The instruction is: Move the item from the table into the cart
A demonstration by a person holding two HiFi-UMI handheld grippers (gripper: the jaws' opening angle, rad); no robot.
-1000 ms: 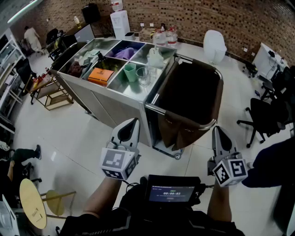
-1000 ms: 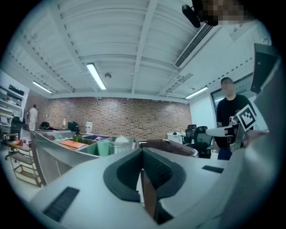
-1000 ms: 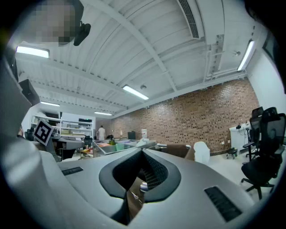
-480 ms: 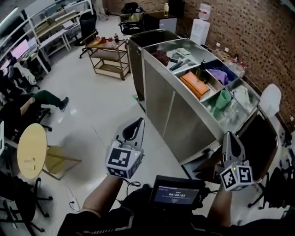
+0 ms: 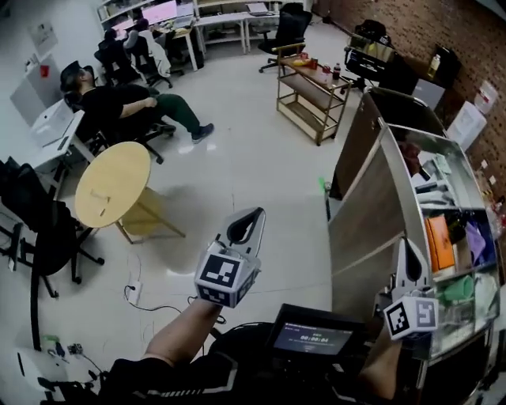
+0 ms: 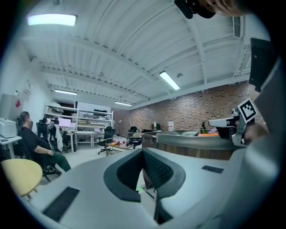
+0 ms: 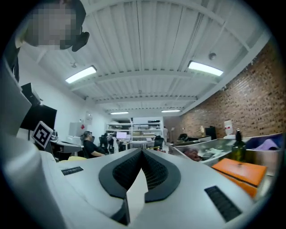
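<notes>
Items lie in the open compartments of the long stainless-steel table (image 5: pixel 393 150) at the R edge of head view: flat orange box (image 5: pixel 439 244), purple cloth (image 5: pixel 477 240) just beside it, green plastic thing (image 5: pixel 455 289) one compartment nearer. Dark-red stuff & papers lie in the far compartments. None of it is btwn any jaws

R gripper (image 5: pixel 409 255) shows against the table's near long rim, nose pointing along the table. In its own view the jaws are pressed together, pads meeting, nothing btwn them; the orange box lies low at R w/ a dark bottle (image 7: pixel 237 145) standing behind it

L gripper (image 5: pixel 247 225) is out over the pale glossy floor (image 5: pixel 237 158), well apart from the table. Its jaws are likewise together & empty in its own view

Black screen unit (image 5: pixel 312 338) sits at the person's chest btwn both forearms

Further out:
- round yellow wooden side table (image 5: pixel 111 186) to the L
- white power strip (image 5: pixel 133 293) w/ cable on the floor near it
- black office chair (image 5: pixel 32 229) at far L
- a person in black top & green trousers (image 5: pixel 134 107) leaning back in a chair
- wooden two-shelf trolley (image 5: pixel 310 91) w/ bottles, beyond the table's far end
- desks w/ monitors (image 5: pixel 166 12) at the back
- brick wall (image 5: pixel 458 24) behind the table
</notes>
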